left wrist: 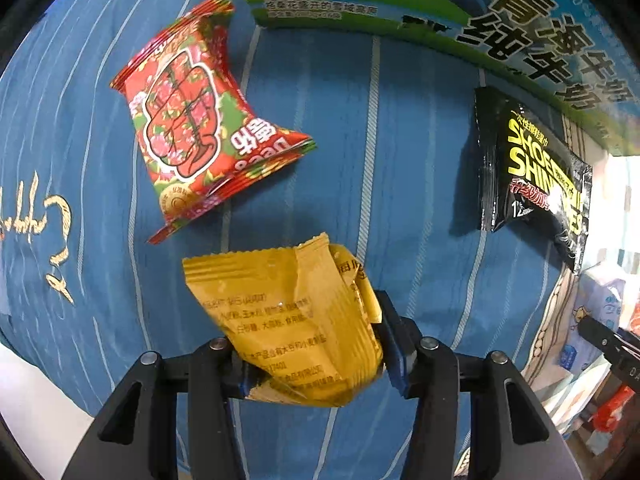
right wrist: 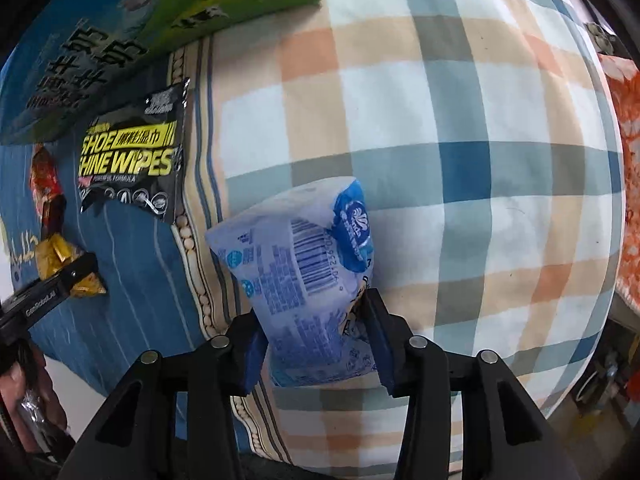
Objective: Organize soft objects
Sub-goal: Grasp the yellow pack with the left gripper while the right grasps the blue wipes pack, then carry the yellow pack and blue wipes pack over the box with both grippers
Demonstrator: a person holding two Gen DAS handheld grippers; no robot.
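Note:
My left gripper [left wrist: 316,364] is shut on a yellow snack packet [left wrist: 288,320] and holds it above a blue striped cloth [left wrist: 400,160]. A red snack packet [left wrist: 192,120] lies on the cloth at the upper left. A black shoe shine wipes pack [left wrist: 532,180] lies at the right. My right gripper [right wrist: 320,352] is shut on a pale blue tissue pack [right wrist: 308,272] above a plaid cloth [right wrist: 460,140]. In the right wrist view the wipes pack [right wrist: 132,156], the red packet [right wrist: 46,188] and the left gripper's yellow packet [right wrist: 60,260] show at the left.
A green and blue milk carton box [left wrist: 400,0] stands along the far edge of the blue cloth; it also shows in the right wrist view [right wrist: 140,20]. An orange patterned item [right wrist: 628,160] lies at the right edge. A hand [right wrist: 24,392] shows at the lower left.

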